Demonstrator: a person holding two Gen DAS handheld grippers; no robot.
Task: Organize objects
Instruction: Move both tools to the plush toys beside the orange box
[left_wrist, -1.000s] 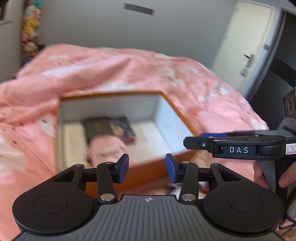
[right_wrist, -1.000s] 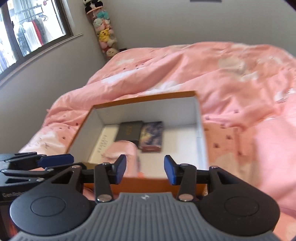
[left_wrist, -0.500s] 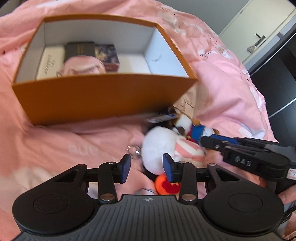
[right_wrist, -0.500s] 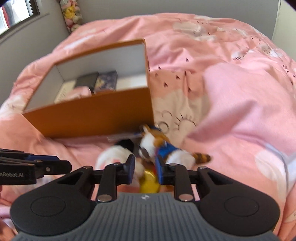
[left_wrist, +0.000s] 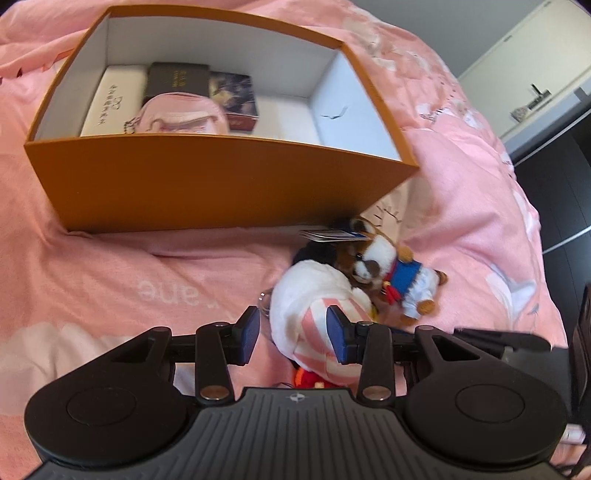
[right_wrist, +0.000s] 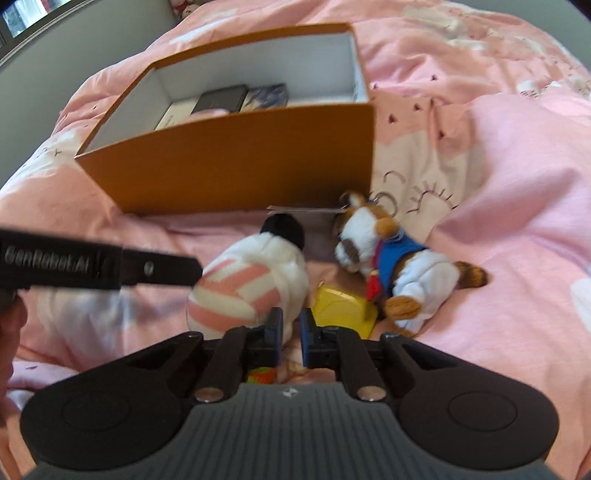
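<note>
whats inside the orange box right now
Inside the orange box: a white case, a dark book, a purple-printed box and a pink plush item. The near wall hides the floor in front.

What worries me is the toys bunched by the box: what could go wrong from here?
The right gripper looks shut beside the striped plush with nothing clearly between its pads, so it may lift away empty or pinch only the pink duvet. The striped plush lies against the blue-shirted plush and a yellow toy; pulling one could drag the others.
</note>
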